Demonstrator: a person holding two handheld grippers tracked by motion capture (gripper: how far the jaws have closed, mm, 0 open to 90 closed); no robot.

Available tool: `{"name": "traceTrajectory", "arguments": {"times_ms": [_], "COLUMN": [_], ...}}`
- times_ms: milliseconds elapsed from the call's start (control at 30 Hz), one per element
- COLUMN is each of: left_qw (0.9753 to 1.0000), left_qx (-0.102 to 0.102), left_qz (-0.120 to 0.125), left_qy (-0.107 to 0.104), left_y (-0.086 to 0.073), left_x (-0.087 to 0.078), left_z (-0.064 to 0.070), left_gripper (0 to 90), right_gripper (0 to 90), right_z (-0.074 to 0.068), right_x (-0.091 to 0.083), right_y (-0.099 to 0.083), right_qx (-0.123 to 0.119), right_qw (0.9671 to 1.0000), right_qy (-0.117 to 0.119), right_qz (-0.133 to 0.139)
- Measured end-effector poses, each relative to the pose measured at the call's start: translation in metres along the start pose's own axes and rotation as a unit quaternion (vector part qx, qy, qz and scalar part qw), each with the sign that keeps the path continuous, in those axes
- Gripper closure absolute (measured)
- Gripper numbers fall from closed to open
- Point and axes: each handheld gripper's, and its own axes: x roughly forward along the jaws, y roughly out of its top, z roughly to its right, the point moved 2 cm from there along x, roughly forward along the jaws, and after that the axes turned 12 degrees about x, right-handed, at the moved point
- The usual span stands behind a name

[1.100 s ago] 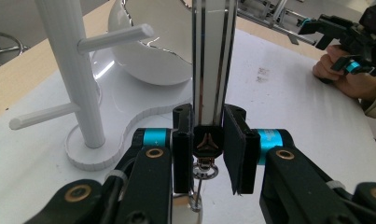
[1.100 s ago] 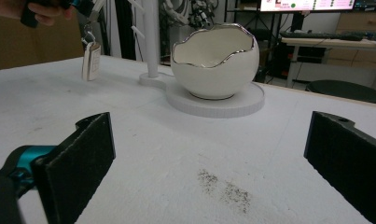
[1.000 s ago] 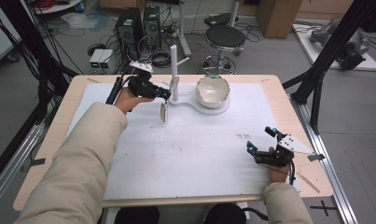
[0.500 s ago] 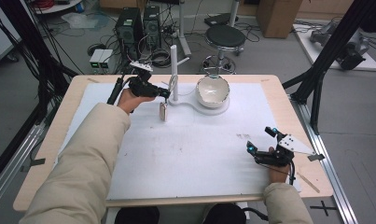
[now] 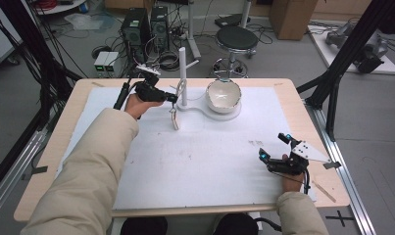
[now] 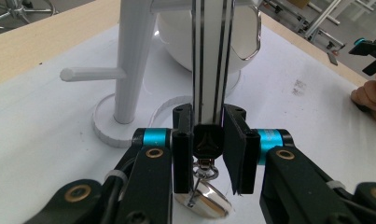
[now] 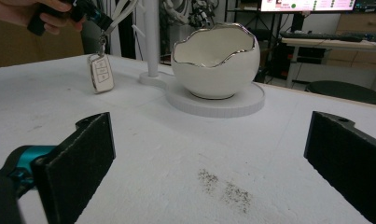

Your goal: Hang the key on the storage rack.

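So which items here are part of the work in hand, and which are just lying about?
In the job:
- left gripper, shut on the lanyard
- key fob hanging from it
- white peg stand

Lying about:
- egg-shaped bowl
- right gripper, open, resting on the table

The left gripper (image 5: pixel 171 98) has been moved slightly nearer the white stand (image 5: pixel 183 73), and the lanyard (image 6: pixel 211 60) clamped in it has been carried along, so the key fob (image 5: pixel 175 119) now hangs closer to the stand's base.
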Motion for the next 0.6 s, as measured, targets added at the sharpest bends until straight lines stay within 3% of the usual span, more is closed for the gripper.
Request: {"name": "traceTrajectory", "arguments": {"times_ms": [233,400,533,600], "left_qw": [0.9997,0.9997,0.9987,0.9976], "left_qx": [-0.004,-0.011,0.036,0.062], "left_qz": [-0.016,-0.016,-0.018,0.001], "left_qy": [0.015,0.012,0.031,0.032], "left_y": [-0.0017,-0.0030,-0.0038,-0.0043], "left_x": [0.0059,0.0085,0.0062,0.0023], "left_z": [-0.0009,-0.0011,0.0026,0.0077], "left_gripper": [74.0,74.0,73.2,55.6], "right_gripper": [0.9,0.9,0.9,0.9], "right_z": [0.0000,0.0001,0.0001,0.0002], "right_x": [0.0000,0.0000,-0.0001,0.0005], "right_y": [0.0000,0.0000,0.0000,0.0001], "right_qx": [-0.001,-0.001,0.001,-0.003], "right_qw": [1.0000,1.0000,1.0000,1.0000], "right_qy": [0.000,0.000,0.000,0.000], "right_qz": [0.000,0.000,-0.001,0.000]}}
